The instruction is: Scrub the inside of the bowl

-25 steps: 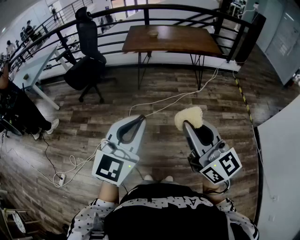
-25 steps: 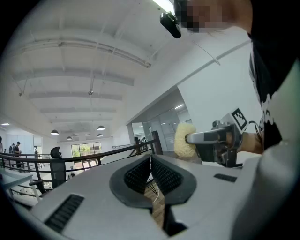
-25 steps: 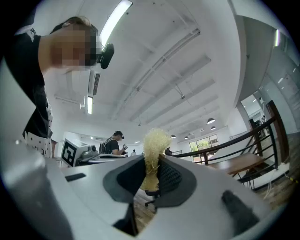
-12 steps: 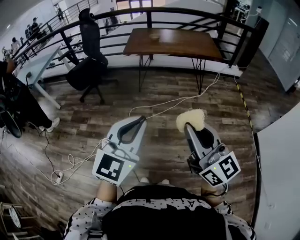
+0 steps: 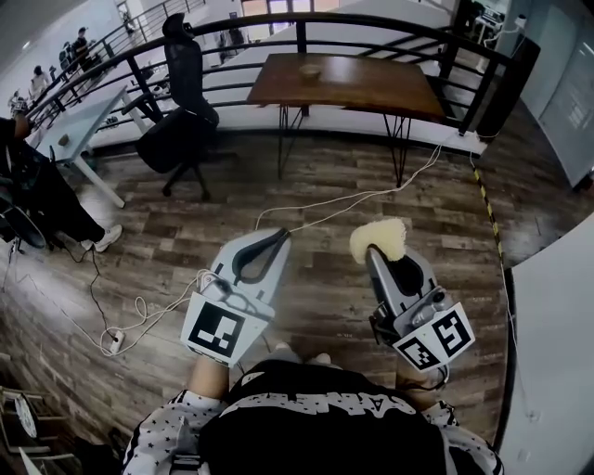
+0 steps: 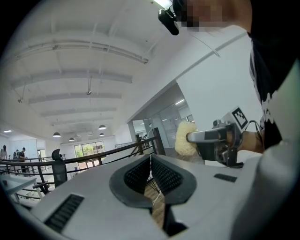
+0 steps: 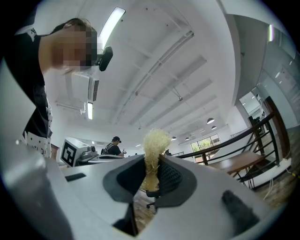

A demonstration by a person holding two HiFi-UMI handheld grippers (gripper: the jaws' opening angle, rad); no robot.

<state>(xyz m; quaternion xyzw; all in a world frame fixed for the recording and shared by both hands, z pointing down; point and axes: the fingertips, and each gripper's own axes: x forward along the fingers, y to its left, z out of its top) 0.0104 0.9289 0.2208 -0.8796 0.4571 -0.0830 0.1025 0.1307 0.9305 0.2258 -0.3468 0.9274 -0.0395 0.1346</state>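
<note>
Right gripper (image 5: 373, 252) jaws are clamped on a pale fibrous scrubber (image 5: 379, 237). Left gripper (image 5: 278, 236) jaws are together, holding nothing. The bowl (image 5: 309, 70) sits on the wooden table (image 5: 380, 85), well apart from both.

Open-plan office mezzanine, desks (image 5: 345, 79), swivel chair (image 5: 181, 116), railing (image 5: 306, 20)

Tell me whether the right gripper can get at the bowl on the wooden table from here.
Probably not. The right gripper, shut on the scrub pad, hangs over the floor, far short of the wooden table where the bowl sits. Nothing blocks the way; the person must walk closer.
</note>
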